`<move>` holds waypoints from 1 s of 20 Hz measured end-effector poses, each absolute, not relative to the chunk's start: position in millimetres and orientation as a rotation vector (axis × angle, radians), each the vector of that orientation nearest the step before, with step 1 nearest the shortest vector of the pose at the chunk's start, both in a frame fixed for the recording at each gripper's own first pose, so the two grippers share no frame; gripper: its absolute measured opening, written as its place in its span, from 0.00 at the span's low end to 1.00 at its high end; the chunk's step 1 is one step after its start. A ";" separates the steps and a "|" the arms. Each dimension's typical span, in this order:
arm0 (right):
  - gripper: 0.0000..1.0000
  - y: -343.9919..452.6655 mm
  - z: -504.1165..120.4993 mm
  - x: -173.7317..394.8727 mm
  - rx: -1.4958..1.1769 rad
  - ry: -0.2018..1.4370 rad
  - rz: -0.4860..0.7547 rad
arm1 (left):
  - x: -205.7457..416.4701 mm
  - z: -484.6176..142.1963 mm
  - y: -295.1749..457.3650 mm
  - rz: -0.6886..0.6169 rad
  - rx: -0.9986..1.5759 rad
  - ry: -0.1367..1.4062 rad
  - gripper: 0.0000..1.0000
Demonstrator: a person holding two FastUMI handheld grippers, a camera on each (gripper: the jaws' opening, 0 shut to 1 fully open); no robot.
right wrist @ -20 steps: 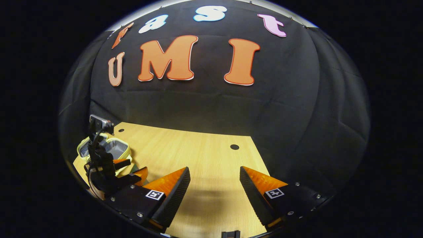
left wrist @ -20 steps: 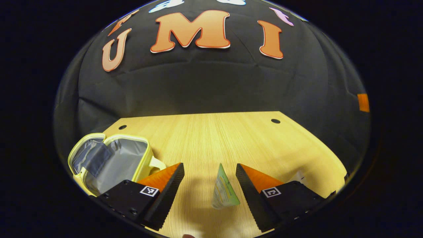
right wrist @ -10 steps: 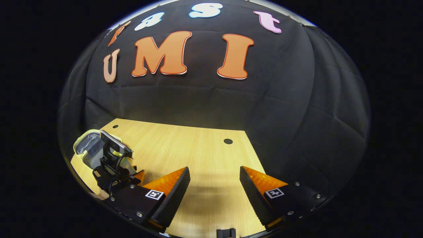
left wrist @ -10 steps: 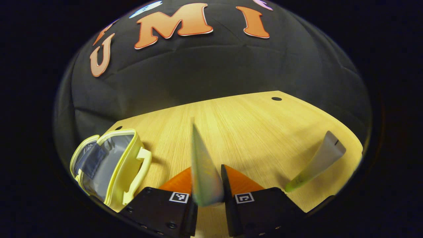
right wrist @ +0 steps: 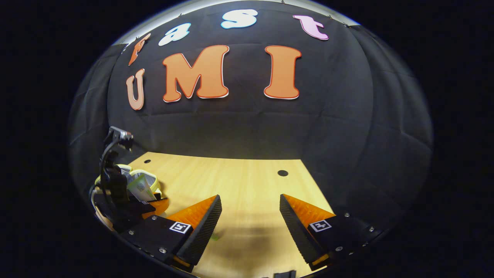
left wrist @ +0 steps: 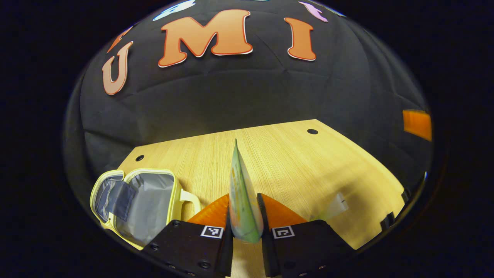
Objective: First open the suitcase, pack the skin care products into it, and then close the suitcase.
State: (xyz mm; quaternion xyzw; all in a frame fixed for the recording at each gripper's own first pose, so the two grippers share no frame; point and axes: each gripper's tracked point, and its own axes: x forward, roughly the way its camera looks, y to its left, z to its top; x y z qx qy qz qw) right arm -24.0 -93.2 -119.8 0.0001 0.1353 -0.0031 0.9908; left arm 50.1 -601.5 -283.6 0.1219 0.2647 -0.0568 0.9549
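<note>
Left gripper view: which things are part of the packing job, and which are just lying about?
Job:
- open yellow case, lined grey, on the table's left
- green tube, clamped upright in the left hand-held gripper
- second tube, lying on the table to the right

Lying about:
- wooden table
- orange patch on the booth wall

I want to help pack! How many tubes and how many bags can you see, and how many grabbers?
Tubes: 2, one green tube pinched in the left gripper, one pale tube lying on the table.
Bags: 1, the open yellow case.
Grabbers: 2, with the right gripper.
Total: 5.
</note>
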 end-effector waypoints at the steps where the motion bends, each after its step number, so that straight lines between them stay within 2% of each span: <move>1: 0.96 -85.8 -127.2 -21.0 0.004 0.275 0.009 | 45.5 -277.8 -597.1 -0.108 0.227 0.555 0.31; 5: 0.96 -54.7 -165.9 -10.8 -0.036 0.314 0.068 | 24.9 -249.6 -577.9 -0.084 0.235 0.581 0.31; 11: 0.96 -17.0 -247.2 -10.9 0.001 0.501 0.139 | -5.0 -234.2 -541.3 -0.039 0.210 0.628 0.31; 17: 0.82 -12.0 -300.2 -4.4 0.028 0.637 0.141 | -20.3 -230.2 -509.7 0.012 0.196 0.658 0.31; 20: 0.69 -7.1 -313.3 -1.8 0.035 0.679 0.148 | -23.3 -227.8 -496.5 0.032 0.200 0.665 0.31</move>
